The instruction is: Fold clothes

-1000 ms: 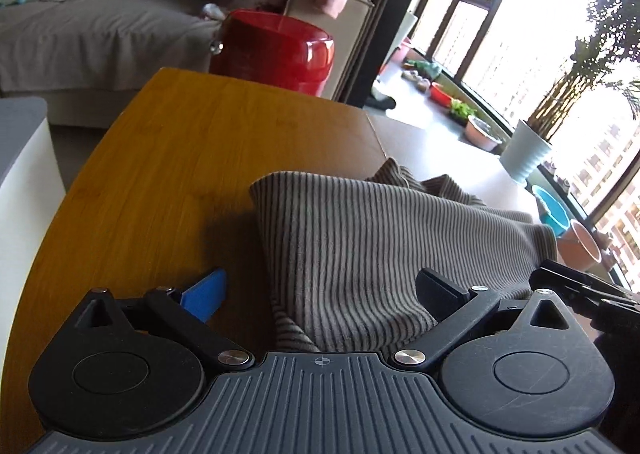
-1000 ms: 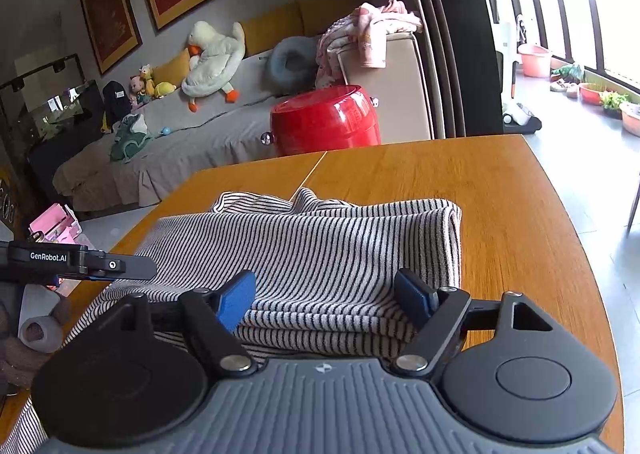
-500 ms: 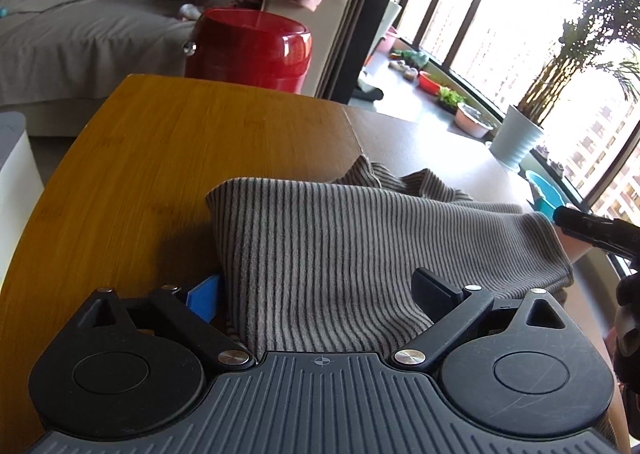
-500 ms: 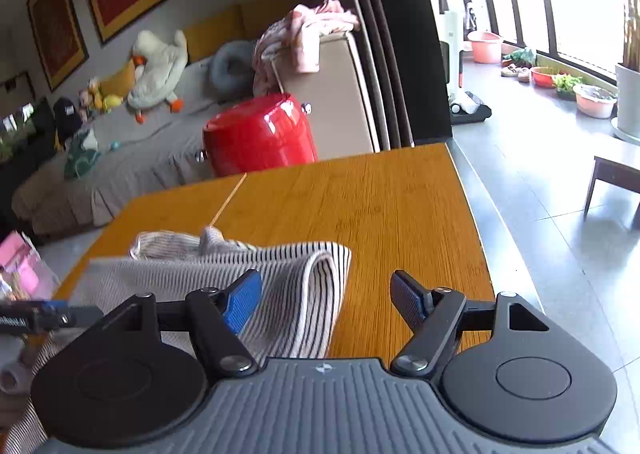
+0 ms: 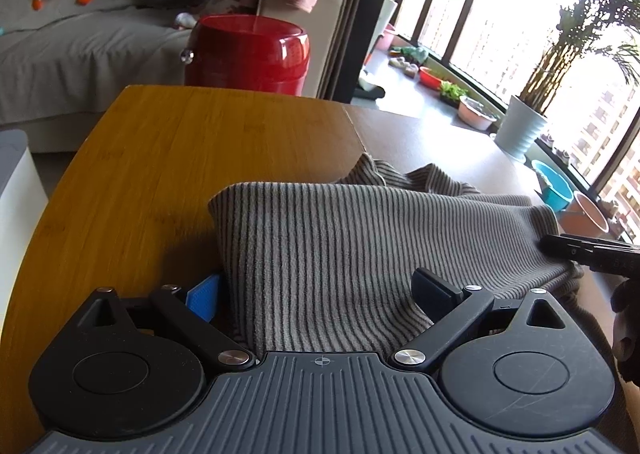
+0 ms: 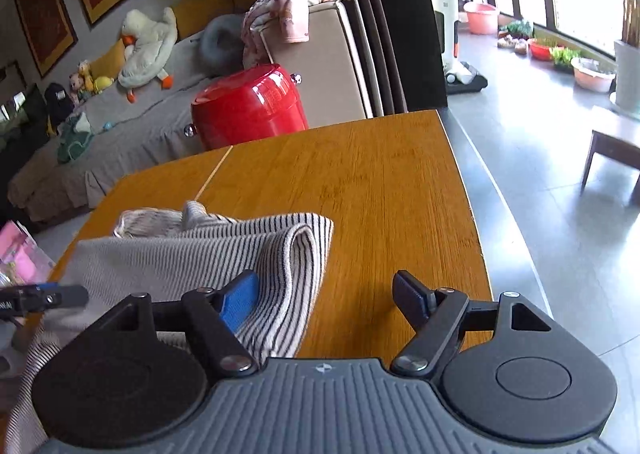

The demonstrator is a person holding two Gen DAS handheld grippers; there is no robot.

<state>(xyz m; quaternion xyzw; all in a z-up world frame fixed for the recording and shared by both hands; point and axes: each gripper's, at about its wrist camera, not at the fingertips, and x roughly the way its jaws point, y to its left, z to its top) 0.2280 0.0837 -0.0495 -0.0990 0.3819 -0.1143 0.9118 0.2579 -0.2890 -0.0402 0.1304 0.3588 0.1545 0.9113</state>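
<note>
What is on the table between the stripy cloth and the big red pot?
Nothing. In the right wrist view, only bare wooden table lies between the striped garment and the red pot, which sits beyond the table's far edge.

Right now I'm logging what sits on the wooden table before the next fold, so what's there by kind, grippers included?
Striped grey-and-white knit garment: 1
Handheld two-finger grippers: 2, the left gripper and the right gripper, both open
Total: 3
The glossy red round container stands behind the wooden table, not on it.
</note>
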